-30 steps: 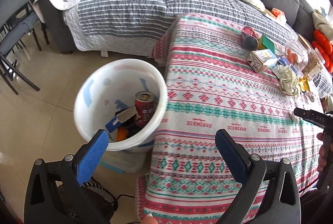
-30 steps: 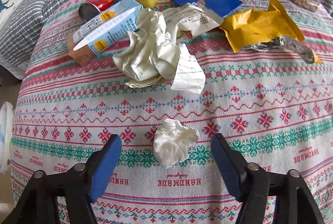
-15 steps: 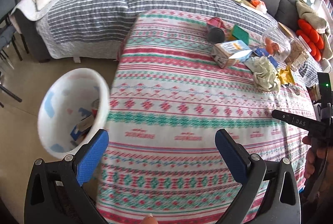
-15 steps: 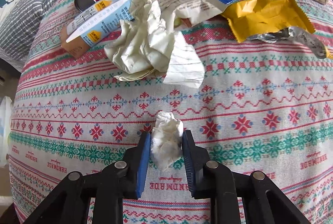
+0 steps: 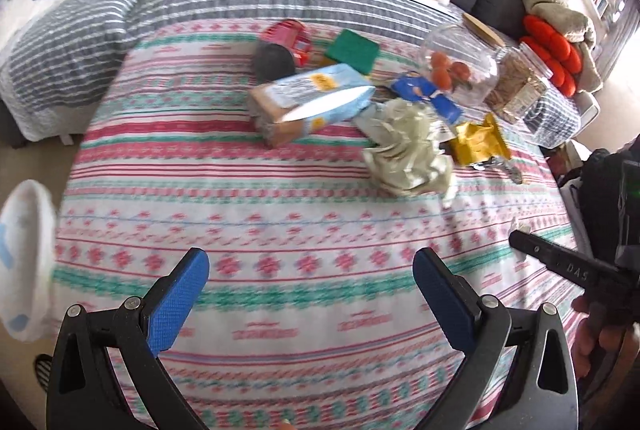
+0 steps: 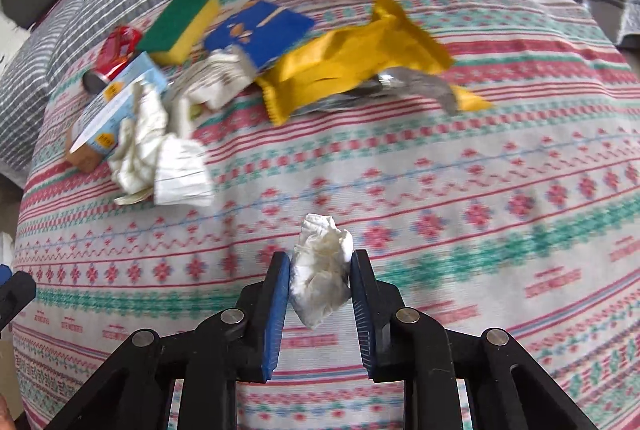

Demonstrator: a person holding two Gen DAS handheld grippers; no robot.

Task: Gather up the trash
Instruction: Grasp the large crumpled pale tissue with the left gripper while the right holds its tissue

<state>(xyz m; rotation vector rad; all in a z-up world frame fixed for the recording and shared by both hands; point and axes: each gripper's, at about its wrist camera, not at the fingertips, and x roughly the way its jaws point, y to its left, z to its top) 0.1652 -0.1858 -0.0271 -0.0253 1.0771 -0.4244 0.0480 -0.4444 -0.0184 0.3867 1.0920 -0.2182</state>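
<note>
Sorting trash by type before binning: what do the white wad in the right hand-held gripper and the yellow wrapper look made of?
White wad, pinched in the right hand-held gripper: looks like tissue or paper napkin, matte with soft, fine crumples. Yellow wrapper: probably plastic film with a foil lining, since it has a serrated sealed edge, stiff creases and a shiny silver inside showing at the torn end.

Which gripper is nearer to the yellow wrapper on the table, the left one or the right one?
Right. The right gripper, shut on a tissue wad, is just before the yellow wrapper; the open left gripper sits farther back.
</note>
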